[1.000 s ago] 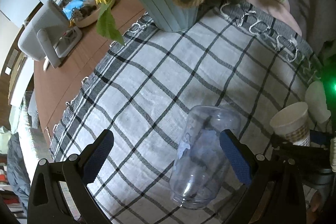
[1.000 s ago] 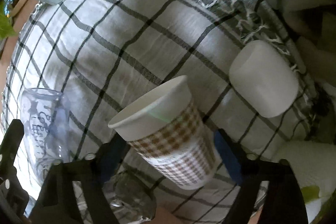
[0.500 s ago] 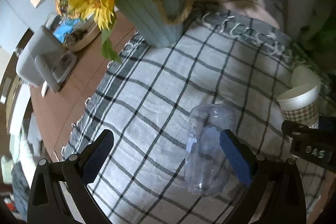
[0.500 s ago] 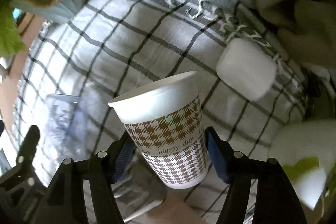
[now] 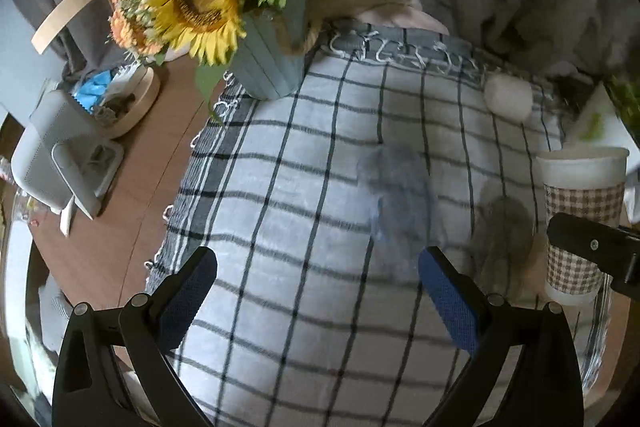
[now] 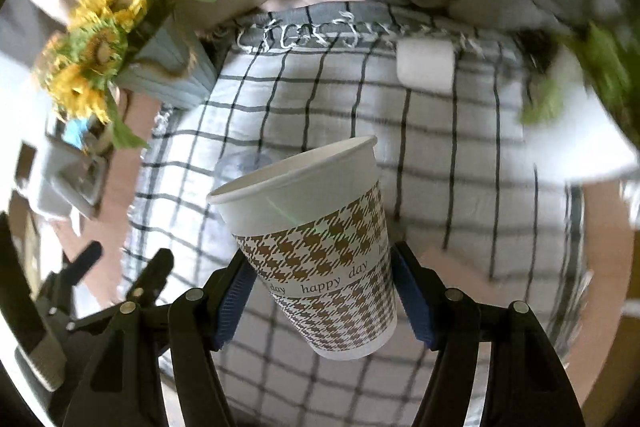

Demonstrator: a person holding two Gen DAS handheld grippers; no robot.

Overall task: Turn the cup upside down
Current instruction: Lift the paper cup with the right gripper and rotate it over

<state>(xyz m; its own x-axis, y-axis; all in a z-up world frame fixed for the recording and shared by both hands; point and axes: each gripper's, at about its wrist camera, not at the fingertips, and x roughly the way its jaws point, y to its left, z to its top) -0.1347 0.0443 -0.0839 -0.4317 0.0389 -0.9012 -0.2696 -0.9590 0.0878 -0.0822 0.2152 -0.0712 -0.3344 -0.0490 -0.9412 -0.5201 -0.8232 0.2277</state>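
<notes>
My right gripper [image 6: 322, 301] is shut on a paper cup [image 6: 316, 247] with a brown houndstooth band and the words "happy day". The cup is mouth up, tilted a little left, held above the checked cloth [image 6: 440, 155]. The same cup [image 5: 580, 219] shows at the right edge of the left wrist view, with a right gripper finger across its lower part. My left gripper [image 5: 318, 293] is open and empty above the cloth. A clear plastic cup [image 5: 400, 203] stands upside down on the cloth just beyond its right finger, blurred.
A blue-grey pot of sunflowers [image 5: 268, 63] stands at the cloth's far left corner. A white cup [image 5: 508, 97] lies on its side near the far edge. A grey device [image 5: 64, 155] and a round tray [image 5: 128, 99] sit on the wooden table [image 5: 132, 187] to the left.
Both grippers have risen and pulled back from the cloth. The right gripper has lifted the paper cup higher. The clear cup now looks farther from the left gripper.
</notes>
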